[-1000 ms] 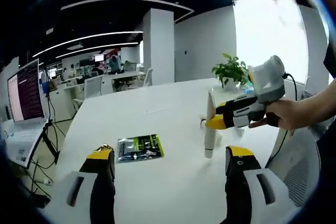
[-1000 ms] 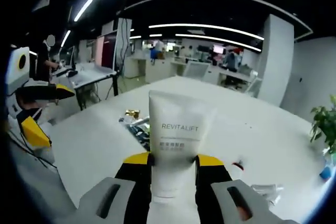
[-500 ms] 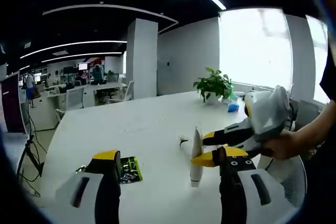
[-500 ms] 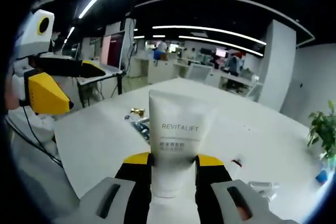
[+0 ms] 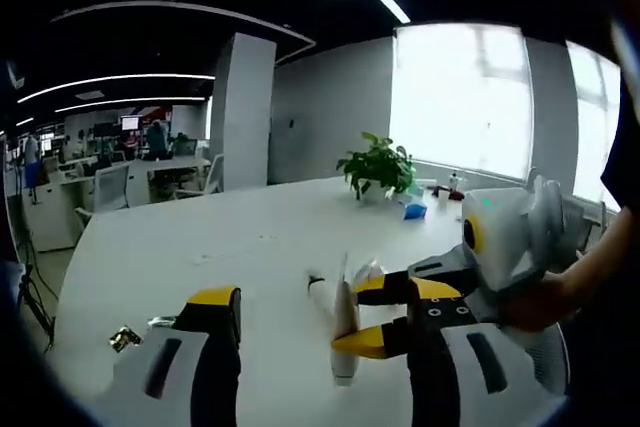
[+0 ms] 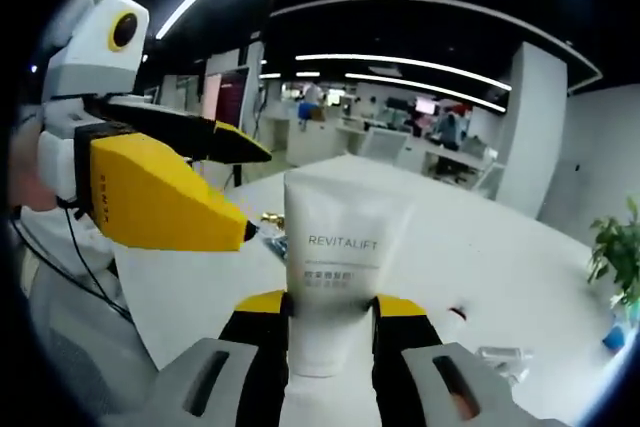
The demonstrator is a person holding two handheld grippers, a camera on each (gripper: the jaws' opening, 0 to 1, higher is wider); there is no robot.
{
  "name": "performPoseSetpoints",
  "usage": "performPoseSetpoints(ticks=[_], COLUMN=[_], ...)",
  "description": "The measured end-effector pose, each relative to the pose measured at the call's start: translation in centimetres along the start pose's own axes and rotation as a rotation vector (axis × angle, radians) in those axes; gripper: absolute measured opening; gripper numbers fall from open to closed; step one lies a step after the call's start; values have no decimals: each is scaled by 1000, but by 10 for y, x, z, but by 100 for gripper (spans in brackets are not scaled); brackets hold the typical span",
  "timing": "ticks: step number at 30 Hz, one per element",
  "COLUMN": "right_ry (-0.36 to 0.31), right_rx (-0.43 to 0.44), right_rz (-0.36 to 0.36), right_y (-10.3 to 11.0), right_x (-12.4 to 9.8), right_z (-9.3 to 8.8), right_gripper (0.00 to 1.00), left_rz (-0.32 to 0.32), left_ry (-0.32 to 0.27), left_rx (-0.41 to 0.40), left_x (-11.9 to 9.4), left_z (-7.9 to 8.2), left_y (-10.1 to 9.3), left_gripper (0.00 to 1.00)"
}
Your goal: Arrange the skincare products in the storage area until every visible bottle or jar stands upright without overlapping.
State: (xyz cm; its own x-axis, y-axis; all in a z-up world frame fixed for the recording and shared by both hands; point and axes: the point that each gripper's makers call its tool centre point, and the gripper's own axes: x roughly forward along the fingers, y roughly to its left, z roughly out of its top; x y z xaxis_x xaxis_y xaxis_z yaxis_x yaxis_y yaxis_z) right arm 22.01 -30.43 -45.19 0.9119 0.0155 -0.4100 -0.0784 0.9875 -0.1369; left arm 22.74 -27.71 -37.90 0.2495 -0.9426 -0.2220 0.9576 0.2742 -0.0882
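Note:
A white tube marked REVITALIFT [image 6: 340,252] stands upright in my right gripper [image 6: 331,308], which is shut on its lower part. In the left gripper view the same tube [image 5: 345,332] is seen edge-on above the white table [image 5: 230,247], held by the right gripper [image 5: 347,318] that comes in from the right. My left gripper [image 5: 322,305] is open, with the tube in front of the gap between its jaws. In the right gripper view the left gripper [image 6: 258,195] is open and close to the tube's left side, not touching it.
A potted plant [image 5: 378,162] and a small blue item [image 5: 413,210] stand at the table's far side. A gold-coloured small item [image 5: 125,337] lies at the left. A green sachet [image 6: 275,243] lies behind the tube. Small items [image 6: 505,357] lie at the right. Office desks stand beyond.
The two grippers have come together: the left gripper now looms beside the tube in the right gripper view. The left view has swung, and the green sachet has left it.

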Motion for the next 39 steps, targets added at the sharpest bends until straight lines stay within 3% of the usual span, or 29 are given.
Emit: performPoseSetpoints(ticks=[9, 19, 31, 39], right_ry=[-17, -37, -46, -46], right_rx=[-42, -60, -64, -54], right_rz=[21, 37, 61, 64], right_y=[14, 22, 31, 31], right_x=[-4, -9, -8, -7], right_z=[10, 20, 27, 28], right_gripper=[24, 24, 24, 24], left_rz=[-46, -60, -68, -57], left_ry=[39, 51, 53, 62], left_rx=[-12, -68, -68, -60], left_x=[9, 10, 11, 12], left_z=[-11, -18, -19, -23], left_y=[-6, -6, -5, -3], left_gripper=[43, 35, 18, 14])
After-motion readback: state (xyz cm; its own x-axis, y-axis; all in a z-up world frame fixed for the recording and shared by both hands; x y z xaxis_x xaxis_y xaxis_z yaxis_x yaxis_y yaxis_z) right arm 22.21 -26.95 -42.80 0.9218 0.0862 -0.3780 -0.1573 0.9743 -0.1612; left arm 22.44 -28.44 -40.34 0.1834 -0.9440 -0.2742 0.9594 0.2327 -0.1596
